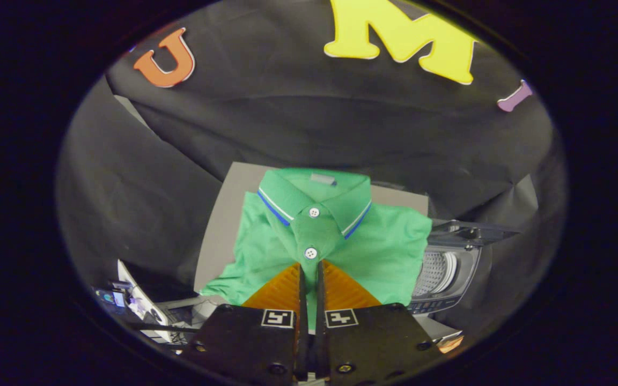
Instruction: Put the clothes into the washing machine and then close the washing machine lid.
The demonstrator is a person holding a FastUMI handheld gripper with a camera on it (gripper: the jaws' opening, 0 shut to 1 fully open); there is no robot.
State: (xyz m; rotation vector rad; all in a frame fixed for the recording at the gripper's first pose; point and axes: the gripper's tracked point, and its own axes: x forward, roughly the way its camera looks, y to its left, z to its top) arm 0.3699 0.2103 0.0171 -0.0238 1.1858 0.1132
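Grey board [223,225] behind; green polo shirt [384,252] hangs collar-away, long axis along the fingers, gripper [309,276] clamped on its placket.

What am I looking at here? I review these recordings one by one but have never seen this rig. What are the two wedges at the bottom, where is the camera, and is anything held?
There is no robot arm. A person carries a handheld gripper, and the camera rides on it, looking forward along its two fingers. Those are the wedges at the bottom; the round, bulging picture comes from a fisheye lens.

The jaws are nearly together, with a narrow strip of green cloth between them. That cloth belongs to the green polo shirt, which lies folded, collar away from the camera, on a grey board. So the gripper seems to be pinching the shirt's front just below the lower button.

Beside the shirt stands the washing machine, lid up, its perforated drum visible. The shirt is not yet inside.
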